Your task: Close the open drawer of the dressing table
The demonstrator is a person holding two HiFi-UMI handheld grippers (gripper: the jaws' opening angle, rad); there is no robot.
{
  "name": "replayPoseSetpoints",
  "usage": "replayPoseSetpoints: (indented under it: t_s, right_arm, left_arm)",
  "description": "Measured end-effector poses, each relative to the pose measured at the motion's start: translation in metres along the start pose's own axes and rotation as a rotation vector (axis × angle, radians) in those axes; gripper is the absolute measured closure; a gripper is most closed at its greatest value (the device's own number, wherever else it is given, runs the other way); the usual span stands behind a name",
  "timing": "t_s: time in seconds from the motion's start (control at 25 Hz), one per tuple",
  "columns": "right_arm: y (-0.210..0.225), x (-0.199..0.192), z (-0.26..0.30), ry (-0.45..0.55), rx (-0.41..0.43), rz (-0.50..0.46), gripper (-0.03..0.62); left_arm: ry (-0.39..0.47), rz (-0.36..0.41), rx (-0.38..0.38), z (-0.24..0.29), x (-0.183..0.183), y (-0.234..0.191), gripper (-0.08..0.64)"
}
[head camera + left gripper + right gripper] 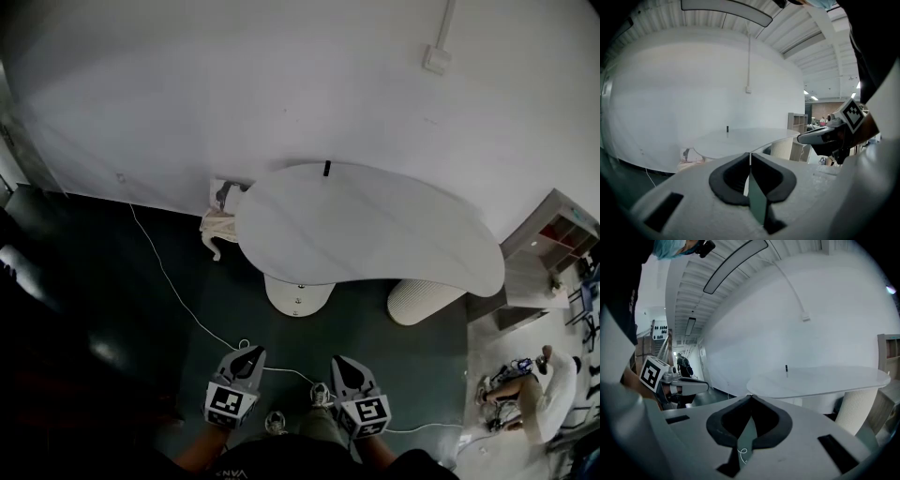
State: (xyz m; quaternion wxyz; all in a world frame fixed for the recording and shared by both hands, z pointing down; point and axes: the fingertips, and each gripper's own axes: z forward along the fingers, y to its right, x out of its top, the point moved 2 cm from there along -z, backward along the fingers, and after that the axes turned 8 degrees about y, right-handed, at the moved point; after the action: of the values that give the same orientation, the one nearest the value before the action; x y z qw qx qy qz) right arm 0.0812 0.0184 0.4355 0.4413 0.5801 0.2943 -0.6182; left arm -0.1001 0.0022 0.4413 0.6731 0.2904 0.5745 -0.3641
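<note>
Our left tool (249,353) and right tool (341,361), jaws together and empty, hang well apart from the white kidney-shaped surface (375,234).

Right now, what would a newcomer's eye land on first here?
The white bean-shaped dressing table fills the middle of the head view, against the white wall on a dark floor. At the bottom edge, the left tool and right tool point at it, both shut and empty, short of it.
</note>
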Motion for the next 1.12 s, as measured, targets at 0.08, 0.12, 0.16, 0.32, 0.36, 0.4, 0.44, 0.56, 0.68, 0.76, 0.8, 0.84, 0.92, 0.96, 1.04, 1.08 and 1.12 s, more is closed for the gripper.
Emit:
replayPoseSetpoints:
  t_s: [0.08,0.12,0.16,0.32,0.36,0.4,0.44,0.56,0.68,0.76,0.8,0.84,0.92,0.96,1.04,1.08,1.12]
  right_arm:
    - [-0.007,0.005,-0.002,0.007,-0.002,-0.012,0.591]
    - [-0.01,0.006,-0.003,0.012,-0.003,-0.018,0.591]
    - [-0.013,0.008,-0.004,0.015,-0.003,-0.024,0.591]
    - [-0.026,0.011,-0.009,0.022,0.006,-0.033,0.591]
    - [-0.03,0.012,-0.009,0.023,0.01,-0.036,0.591]
    - [-0.033,0.012,-0.01,0.023,0.013,-0.039,0.591]
    - [-0.035,0.013,-0.011,0.023,0.015,-0.042,0.591]
    - [-0.041,0.01,-0.015,0.029,0.014,-0.047,0.591]
    - [-0.046,0.009,-0.02,0.034,0.013,-0.051,0.591]
    - [-0.047,0.008,-0.022,0.036,0.01,-0.055,0.591]
    - [-0.047,0.007,-0.024,0.037,0.006,-0.058,0.591]
    - [-0.047,0.007,-0.025,0.034,0.004,-0.061,0.591]
    - [-0.048,0.008,-0.028,0.03,0.002,-0.069,0.591]
    - [-0.048,0.008,-0.029,0.032,0.0,-0.071,0.591]
    - [-0.051,0.008,-0.032,0.037,-0.002,-0.07,0.591]
    - [-0.052,0.006,-0.034,0.041,-0.003,-0.072,0.591]
    - [-0.052,0.004,-0.035,0.042,-0.003,-0.079,0.591]
  left_arm:
    - [-0.003,0.005,0.012,-0.01,-0.005,-0.005,0.534]
    - [0.004,0.012,0.018,-0.015,-0.009,-0.008,0.534]
    - [0.011,0.015,0.024,-0.02,-0.011,-0.011,0.534]
    - [-0.004,0.019,0.026,-0.04,-0.002,-0.011,0.534]
    - [-0.007,0.023,0.025,-0.043,-0.002,-0.011,0.534]
    - [-0.001,0.027,0.023,-0.046,-0.003,-0.011,0.534]
    - [0.014,0.031,0.018,-0.047,-0.001,-0.01,0.534]
    - [0.048,0.036,0.001,-0.052,0.007,-0.003,0.534]
    - [0.053,0.032,-0.004,-0.057,0.005,0.001,0.535]
    - [0.055,0.033,-0.014,-0.058,0.005,0.005,0.534]
    - [0.048,0.035,-0.019,-0.059,0.005,0.007,0.534]
    - [0.035,0.035,-0.024,-0.061,0.007,0.01,0.535]
    - [0.008,0.035,-0.033,-0.063,0.014,0.015,0.534]
    - [0.005,0.034,-0.037,-0.063,0.016,0.017,0.534]
    - [0.011,0.035,-0.045,-0.065,0.015,0.02,0.534]
    - [0.014,0.037,-0.048,-0.066,0.014,0.021,0.534]
    - [0.016,0.038,-0.049,-0.067,0.014,0.022,0.534]
